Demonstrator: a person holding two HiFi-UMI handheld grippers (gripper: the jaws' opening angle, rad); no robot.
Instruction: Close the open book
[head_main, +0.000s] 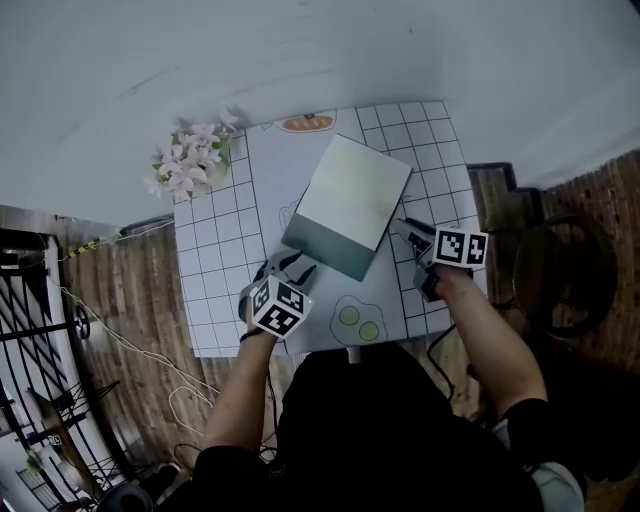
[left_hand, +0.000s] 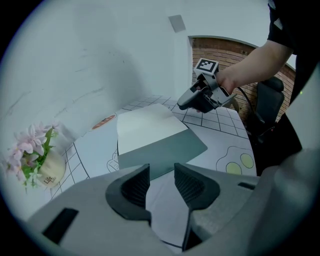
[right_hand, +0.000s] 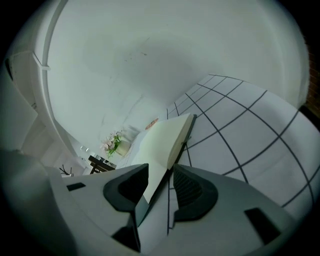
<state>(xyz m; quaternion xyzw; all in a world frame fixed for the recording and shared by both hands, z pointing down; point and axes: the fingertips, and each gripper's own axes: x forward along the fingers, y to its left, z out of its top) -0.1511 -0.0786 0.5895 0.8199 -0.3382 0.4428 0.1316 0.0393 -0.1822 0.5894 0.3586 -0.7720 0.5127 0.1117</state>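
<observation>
At the table's near edge, the left gripper (head_main: 292, 263) hangs with its jaws apart and empty, just beside the book's (head_main: 350, 195) near left corner and apparently not touching it. Slightly further off, the right gripper (head_main: 405, 228) has its jaws apart too. They straddle the book's right edge without pinching it, and in the right gripper view a pale-faced leaf rises tilted between the pads. The book sits mid-table on the mat (head_main: 215, 270), between the 2 grippers. Whether it is fully shut I cannot tell. The likely trouble is that neither gripper grips anything. If that leaf is only leaning, it could drop back open, or it could flop over hard and shove the book across the smooth mat, with the left jaws not bracing it. A sideways nudge from the right pads could also skew it. The book's long axis runs from the person toward the far edge, leaning right. Its dark near short end faces the person, and its pale far end points away, right of the flowers (head_main: 190, 160).
</observation>
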